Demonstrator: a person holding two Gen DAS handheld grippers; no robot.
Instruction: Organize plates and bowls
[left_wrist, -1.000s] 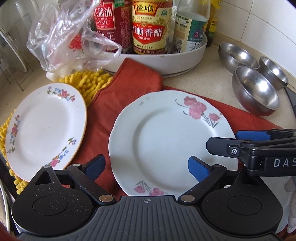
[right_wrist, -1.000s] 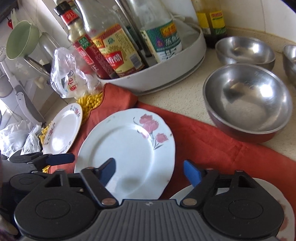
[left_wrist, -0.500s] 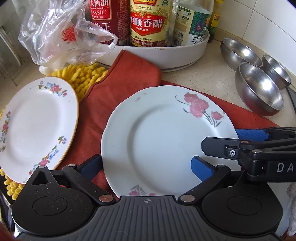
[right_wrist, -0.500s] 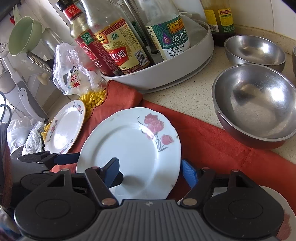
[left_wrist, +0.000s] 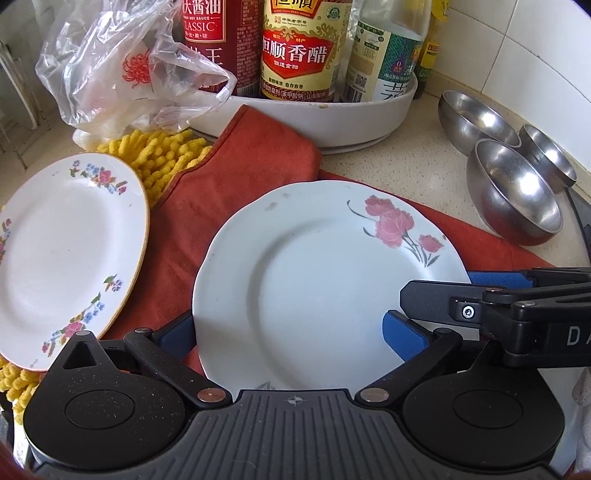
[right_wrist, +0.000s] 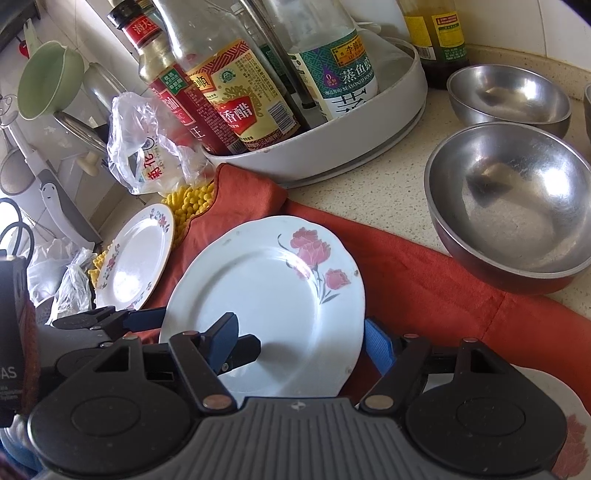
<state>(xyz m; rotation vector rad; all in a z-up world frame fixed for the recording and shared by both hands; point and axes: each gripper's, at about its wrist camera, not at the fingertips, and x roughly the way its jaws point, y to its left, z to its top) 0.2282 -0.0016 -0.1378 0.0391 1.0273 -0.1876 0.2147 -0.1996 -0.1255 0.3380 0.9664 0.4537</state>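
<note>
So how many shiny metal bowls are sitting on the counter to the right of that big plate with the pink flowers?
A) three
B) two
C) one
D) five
A: the left wrist view shows three metal bowls clustered together on the counter, beyond the right edge of the plate with the pink flowers.

Left gripper (left_wrist: 295, 328): angled steeply down over the plate (left_wrist: 317, 280), jaws just opened to full spread; left pad off the plate's left rim, right pad above its face, neither pressing. Right gripper (right_wrist: 299, 338): tilted down at the plate's near-right edge, jaws partly spread, straddling the rim; contact cannot be told. Its fingers cross just beyond the left gripper's right pad.
</note>
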